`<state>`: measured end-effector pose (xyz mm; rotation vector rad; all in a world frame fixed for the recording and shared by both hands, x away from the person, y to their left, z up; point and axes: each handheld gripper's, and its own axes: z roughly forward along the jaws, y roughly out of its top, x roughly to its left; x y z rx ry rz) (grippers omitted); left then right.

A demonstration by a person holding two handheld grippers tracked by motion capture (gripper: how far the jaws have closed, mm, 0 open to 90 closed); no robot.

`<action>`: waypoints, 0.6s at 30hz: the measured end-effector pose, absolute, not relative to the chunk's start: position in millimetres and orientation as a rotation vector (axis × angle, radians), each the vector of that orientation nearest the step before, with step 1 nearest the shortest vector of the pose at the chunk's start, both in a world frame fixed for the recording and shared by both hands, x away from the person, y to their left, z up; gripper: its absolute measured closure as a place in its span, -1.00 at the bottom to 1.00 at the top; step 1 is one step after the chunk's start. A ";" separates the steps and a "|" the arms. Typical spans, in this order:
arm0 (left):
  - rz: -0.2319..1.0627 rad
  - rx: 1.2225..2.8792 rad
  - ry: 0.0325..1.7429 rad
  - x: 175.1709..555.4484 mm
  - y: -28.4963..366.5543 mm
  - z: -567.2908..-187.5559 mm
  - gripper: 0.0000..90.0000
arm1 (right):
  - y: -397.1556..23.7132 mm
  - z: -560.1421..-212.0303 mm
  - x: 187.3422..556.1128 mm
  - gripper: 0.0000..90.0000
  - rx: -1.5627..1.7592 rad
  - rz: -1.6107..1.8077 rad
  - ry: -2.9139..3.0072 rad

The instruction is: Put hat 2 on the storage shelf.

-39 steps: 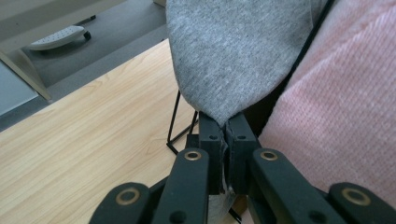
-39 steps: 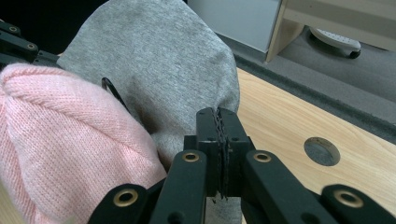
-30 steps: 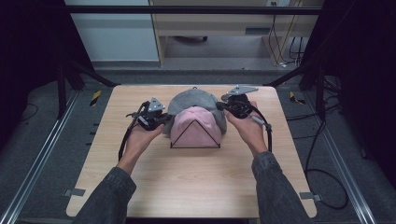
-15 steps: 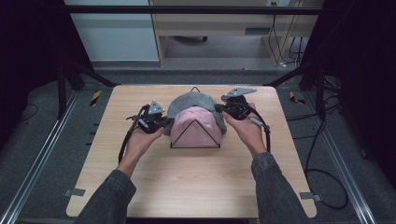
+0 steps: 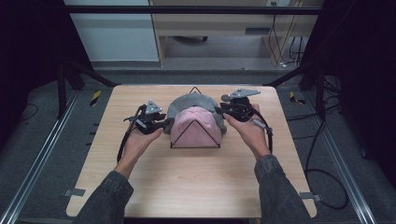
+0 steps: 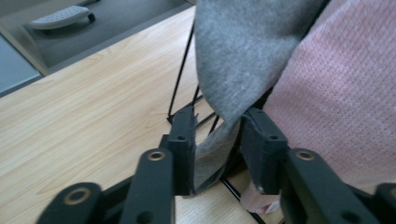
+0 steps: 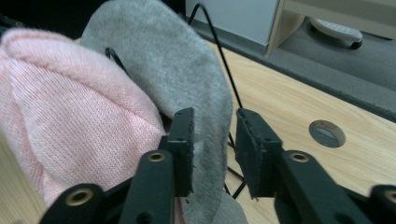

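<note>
On the table stands a wire rack near the middle, toward the far edge. Two caps hang over it: the front cap lies nearer the person, the back cap just behind it and touching it. The left gripper sits left of the caps, the right gripper right of them.

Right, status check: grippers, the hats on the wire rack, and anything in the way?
Left gripper and right gripper: jaws just opened, grey hat edge loose between them. Grey hat draped on wire rack behind pink hat. Nothing in the way.
</note>
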<state>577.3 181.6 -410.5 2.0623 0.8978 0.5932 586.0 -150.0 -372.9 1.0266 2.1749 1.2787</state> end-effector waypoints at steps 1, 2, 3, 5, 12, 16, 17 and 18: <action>0.596 2.060 0.901 576.4 183.1 -408.7 0.36 | -151.8 -371.4 584.8 0.38 1.031 1.281 2.162; 0.598 2.051 0.903 575.6 184.5 -407.1 0.33 | -153.7 -369.7 583.2 0.33 1.038 1.288 2.152; 0.598 2.046 0.907 574.8 185.7 -405.6 0.29 | -156.0 -368.1 581.7 0.27 1.039 1.292 2.141; 0.607 2.038 0.916 572.0 190.5 -401.2 0.17 | -160.3 -364.8 578.1 0.15 1.045 1.291 2.124; 0.605 2.065 0.939 557.6 204.1 -395.4 -0.44 | -175.8 -361.4 558.4 -0.29 1.092 1.283 2.034; 0.581 2.089 0.950 546.7 213.7 -402.0 -0.66 | -184.5 -373.0 545.6 -0.47 1.120 1.251 2.009; 0.579 2.097 0.951 544.3 216.3 -404.4 -0.68 | -186.1 -376.4 542.9 -0.51 1.133 1.237 2.011; 0.574 2.100 0.955 542.5 218.1 -406.2 -0.70 | -187.9 -380.1 540.1 -0.53 1.144 1.226 2.015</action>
